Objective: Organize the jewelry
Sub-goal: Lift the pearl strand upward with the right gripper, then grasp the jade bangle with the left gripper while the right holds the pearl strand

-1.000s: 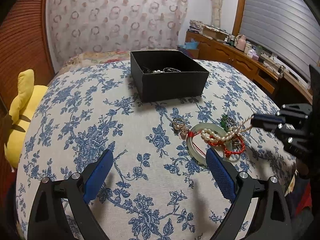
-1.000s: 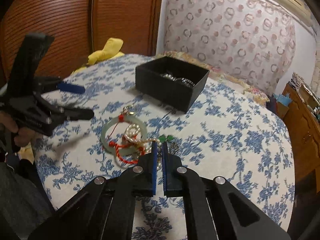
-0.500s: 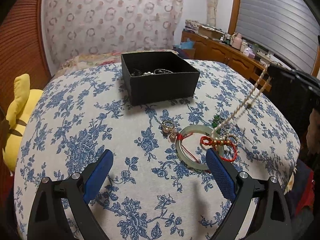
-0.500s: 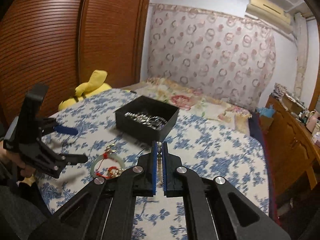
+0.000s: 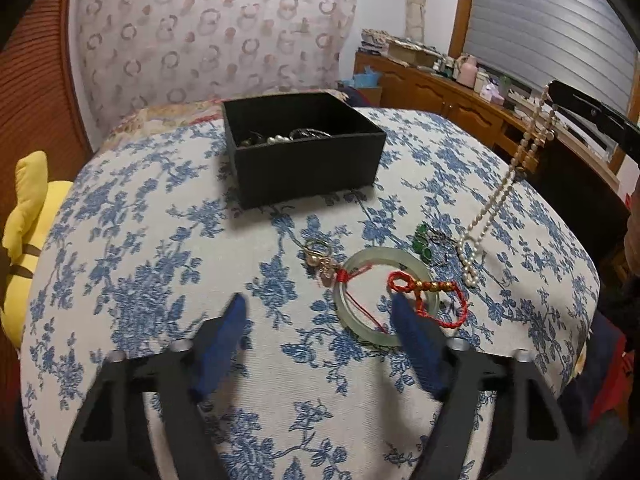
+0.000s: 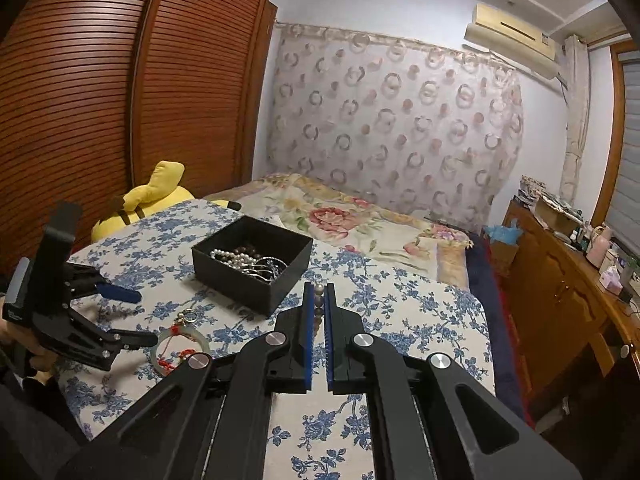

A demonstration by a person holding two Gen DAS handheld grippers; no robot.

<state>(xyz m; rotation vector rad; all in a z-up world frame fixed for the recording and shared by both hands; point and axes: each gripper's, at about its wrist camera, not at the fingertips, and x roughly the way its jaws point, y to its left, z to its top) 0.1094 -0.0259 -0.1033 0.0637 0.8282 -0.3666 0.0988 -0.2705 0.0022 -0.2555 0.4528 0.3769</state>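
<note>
My right gripper (image 6: pixel 319 292) is shut on a pearl necklace (image 5: pixel 504 188); its beads (image 6: pixel 319 308) show between the pads. The necklace hangs from the gripper high at the right, its lower end still on the cloth. A black box (image 5: pixel 302 146) with pearls and bangles inside stands at the far middle; it also shows in the right wrist view (image 6: pixel 252 264). A pale green jade bangle (image 5: pixel 384 296) with a red cord bracelet (image 5: pixel 432 292) lies before my open, empty left gripper (image 5: pixel 320 316). A small ring charm (image 5: pixel 318 250) and a green pendant (image 5: pixel 422 242) lie near it.
The blue-flowered cloth (image 5: pixel 140 240) covers a rounded surface that drops off at its edges. A yellow plush toy (image 5: pixel 24 220) sits at the left edge. A wooden cabinet (image 6: pixel 560 292) with clutter stands at the right. A bed (image 6: pixel 340 216) lies behind.
My right gripper has risen with the pearl necklace, pulling it up off the pile. The left gripper has moved a little closer to the jade bangle and its fingers have narrowed somewhat.
</note>
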